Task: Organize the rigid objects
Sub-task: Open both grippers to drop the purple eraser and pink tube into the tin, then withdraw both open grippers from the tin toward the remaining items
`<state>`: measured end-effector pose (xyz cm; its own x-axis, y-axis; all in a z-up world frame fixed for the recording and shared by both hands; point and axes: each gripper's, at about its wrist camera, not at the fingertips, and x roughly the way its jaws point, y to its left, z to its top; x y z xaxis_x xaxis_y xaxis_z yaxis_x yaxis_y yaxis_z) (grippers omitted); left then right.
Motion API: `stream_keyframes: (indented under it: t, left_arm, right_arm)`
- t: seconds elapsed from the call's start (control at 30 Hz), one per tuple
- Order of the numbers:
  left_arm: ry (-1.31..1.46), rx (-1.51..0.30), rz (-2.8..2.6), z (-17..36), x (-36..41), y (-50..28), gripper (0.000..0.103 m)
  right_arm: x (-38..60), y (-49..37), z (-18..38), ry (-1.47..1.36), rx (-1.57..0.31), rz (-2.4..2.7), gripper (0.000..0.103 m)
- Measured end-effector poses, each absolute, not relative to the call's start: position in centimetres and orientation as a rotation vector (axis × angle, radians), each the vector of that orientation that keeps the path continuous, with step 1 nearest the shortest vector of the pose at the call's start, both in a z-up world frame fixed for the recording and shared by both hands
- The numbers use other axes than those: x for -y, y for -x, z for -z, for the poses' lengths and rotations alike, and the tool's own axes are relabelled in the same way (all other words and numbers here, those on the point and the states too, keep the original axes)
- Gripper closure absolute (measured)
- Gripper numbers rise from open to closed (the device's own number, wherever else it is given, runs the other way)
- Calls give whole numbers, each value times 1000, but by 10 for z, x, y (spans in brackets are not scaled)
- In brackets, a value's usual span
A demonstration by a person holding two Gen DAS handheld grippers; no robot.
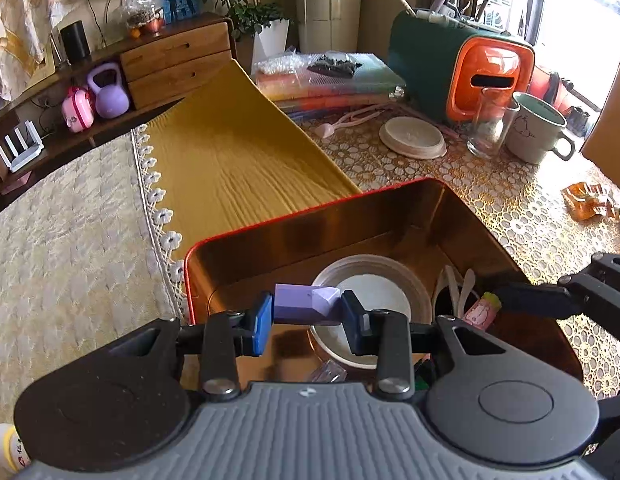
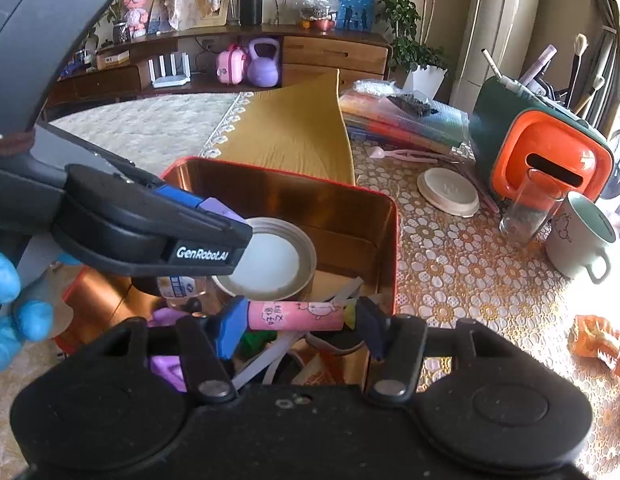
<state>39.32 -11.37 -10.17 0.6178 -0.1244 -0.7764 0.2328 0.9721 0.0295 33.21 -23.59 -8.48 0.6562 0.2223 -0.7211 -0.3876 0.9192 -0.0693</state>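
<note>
Lying crosswise between pads: pink tube (image 2: 296, 315)

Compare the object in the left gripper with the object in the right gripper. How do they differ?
The purple block in the left gripper is faceted and plain; the pink tube in the right gripper is round and carries printed characters and a cartoon. The block is short, the tube longer, so the right jaws stand wider. Both are clamped crosswise above the open tin.
</note>
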Motion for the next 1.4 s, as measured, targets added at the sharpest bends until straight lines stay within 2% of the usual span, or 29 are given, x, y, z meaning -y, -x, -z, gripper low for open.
stream_keyframes:
  t: [0.33,0.43,0.57,1.0,1.4]
  left_arm:
    - [-104,-892,204,105,111,-394,67]
    - [-76,-904,204,105,108,-394,66]
    - [-80,-907,206,104,107,-391,55]
    - [-70,-863,235,86,103,-367,43]
    - [-50,-816,270,57,88,-327,43]
  right_arm:
    - [232,-331,87,241,-794,-344,43]
    - [234,-330,86,237,-781,-333,38]
    - [236,-328,86,222,-778,-330,38]
    - [240,-312,74,172,-753,-334,30]
    - [234,-282,52,145,-717,-358,20]
